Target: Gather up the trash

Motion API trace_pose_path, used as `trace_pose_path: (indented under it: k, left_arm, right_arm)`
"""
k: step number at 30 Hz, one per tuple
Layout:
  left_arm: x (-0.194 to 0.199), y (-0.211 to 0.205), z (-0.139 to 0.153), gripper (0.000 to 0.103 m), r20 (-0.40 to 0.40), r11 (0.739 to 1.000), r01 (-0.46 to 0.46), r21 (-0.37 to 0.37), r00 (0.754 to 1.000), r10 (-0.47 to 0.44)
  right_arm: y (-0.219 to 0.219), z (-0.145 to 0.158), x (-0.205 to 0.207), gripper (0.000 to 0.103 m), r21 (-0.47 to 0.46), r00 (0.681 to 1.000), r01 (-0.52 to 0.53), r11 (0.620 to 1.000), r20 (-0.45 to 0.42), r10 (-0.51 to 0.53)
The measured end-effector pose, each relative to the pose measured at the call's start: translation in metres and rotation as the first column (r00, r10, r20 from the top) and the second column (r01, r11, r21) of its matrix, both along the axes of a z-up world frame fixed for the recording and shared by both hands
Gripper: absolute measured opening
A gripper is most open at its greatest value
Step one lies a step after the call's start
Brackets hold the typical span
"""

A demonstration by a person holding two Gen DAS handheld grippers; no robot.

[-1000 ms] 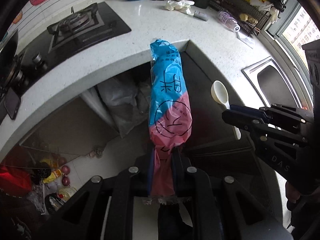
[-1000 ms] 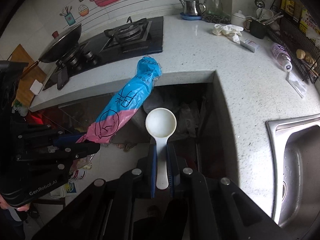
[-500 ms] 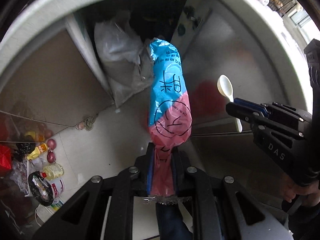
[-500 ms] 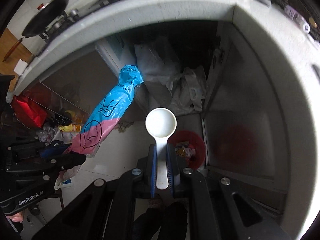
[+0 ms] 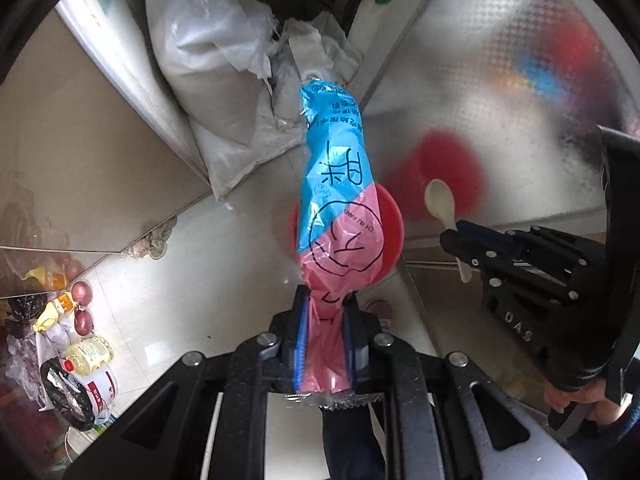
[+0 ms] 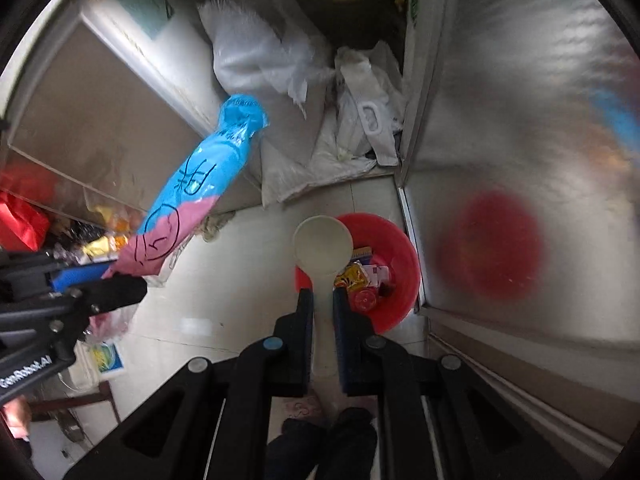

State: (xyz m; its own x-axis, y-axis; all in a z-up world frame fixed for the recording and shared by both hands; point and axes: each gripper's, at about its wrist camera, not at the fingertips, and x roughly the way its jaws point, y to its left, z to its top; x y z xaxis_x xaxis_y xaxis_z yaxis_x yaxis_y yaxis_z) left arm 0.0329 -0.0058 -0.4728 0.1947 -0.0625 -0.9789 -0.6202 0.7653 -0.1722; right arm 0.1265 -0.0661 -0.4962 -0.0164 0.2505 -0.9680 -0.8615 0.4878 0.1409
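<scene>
where wrapper [image 5: 336,200] hangs | red bin [image 5: 394,226] mostly hidden; contents unseen

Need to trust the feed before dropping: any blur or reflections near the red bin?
Right wrist: bin sharp, sacks behind smeared, a red blotch on the steel panel is its reflection. Left wrist: wrapper sharp and hiding most of the bin, same reflection beside the spoon.

Pale floor tiles [image 6: 224,312] are lying bare in front of the red bin [image 6: 404,256], giving room to pass there. A metal cabinet door [image 6: 520,128] is standing open hard against the bin's right side, blocking it. White sacks [image 6: 260,64] are filling the cabinet opening behind, and bottles and bags [image 5: 76,344] are crowding the floor at far left.
</scene>
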Motion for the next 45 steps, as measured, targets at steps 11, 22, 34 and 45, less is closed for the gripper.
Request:
trace_pose_path:
  k: [11,22,34,45]
  left_arm:
    - [0.006,0.001,-0.007,0.013,-0.024,1.0,0.019,0.0,1.0,-0.019]
    - [0.014,0.001,-0.017,0.013,-0.007,0.999,0.041,-0.025,0.999,-0.041]
    - [0.044,-0.015,-0.083,0.013,-0.04,0.989,0.097,-0.116,0.994,-0.102]
    - [0.063,-0.017,-0.109,0.031,-0.028,0.982,0.139,-0.13,0.989,-0.144]
  right_arm:
    - [0.0,-0.032,0.001,0.043,-0.062,0.999,-0.03,0.998,0.009,0.031]
    - [0.002,-0.014,0.003,0.093,-0.043,0.996,-0.001,0.999,0.094,0.005]
    - [-0.024,-0.028,0.018,0.1,-0.047,0.991,0.102,0.994,0.096,-0.097]
    - [-0.035,-0.039,0.027,0.1,-0.059,0.986,0.145,0.988,0.095,-0.139]
